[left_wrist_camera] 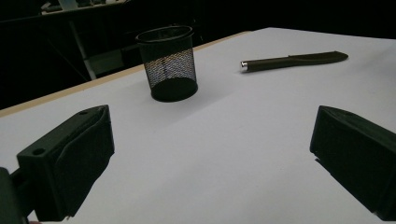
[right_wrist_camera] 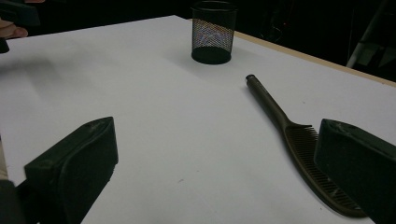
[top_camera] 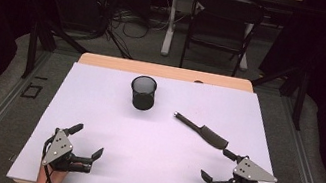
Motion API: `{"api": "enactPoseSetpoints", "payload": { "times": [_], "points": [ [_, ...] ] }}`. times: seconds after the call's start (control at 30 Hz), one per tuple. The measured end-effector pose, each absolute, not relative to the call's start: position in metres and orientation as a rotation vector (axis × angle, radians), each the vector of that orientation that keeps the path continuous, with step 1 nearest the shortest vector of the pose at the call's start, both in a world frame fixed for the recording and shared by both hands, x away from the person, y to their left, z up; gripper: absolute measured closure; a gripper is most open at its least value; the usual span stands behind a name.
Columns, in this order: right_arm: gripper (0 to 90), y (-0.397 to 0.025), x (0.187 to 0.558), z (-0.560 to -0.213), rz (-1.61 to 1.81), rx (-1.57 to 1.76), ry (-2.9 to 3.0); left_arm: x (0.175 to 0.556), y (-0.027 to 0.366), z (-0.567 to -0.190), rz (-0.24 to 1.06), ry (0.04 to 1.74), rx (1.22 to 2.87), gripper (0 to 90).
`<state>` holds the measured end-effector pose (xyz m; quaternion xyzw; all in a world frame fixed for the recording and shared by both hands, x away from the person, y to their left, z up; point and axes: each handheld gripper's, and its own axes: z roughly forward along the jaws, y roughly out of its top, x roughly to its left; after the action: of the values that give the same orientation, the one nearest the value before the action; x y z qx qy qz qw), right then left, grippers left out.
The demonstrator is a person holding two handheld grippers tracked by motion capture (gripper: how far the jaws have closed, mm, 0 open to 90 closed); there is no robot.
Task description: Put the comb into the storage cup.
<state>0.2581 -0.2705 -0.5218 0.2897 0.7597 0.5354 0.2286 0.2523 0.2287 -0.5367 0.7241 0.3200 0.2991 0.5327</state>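
Jaws of both the left gripper [top_camera: 89, 143] and right gripper [top_camera: 222, 167] gape empty, right beside the unmarked comb [top_camera: 201, 130].

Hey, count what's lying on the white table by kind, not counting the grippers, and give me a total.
Black mesh cup: 1
Dark comb with a long handle: 1
Total: 2
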Motion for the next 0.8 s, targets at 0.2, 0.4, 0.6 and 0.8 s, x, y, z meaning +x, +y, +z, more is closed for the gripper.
{"api": "enactPoseSetpoints", "payload": {
  "times": [0.2,0.4,0.6,0.8],
  "points": [
    [0.0,-0.27,0.26,-0.521,1.464,0.815,2.099,0.253,0.229,-0.536,0.711,0.764,1.732,0.0],
    [0.0,-0.269,0.265,-0.519,1.44,0.828,2.109,0.254,0.228,-0.535,0.723,0.763,1.732,0.0],
    [0.0,-0.265,0.271,-0.516,1.406,0.844,2.136,0.254,0.228,-0.534,0.736,0.776,1.746,0.0],
    [0.0,-0.256,0.279,-0.515,1.386,0.851,2.185,0.255,0.229,-0.535,0.731,0.782,1.749,0.1]
  ]
}}
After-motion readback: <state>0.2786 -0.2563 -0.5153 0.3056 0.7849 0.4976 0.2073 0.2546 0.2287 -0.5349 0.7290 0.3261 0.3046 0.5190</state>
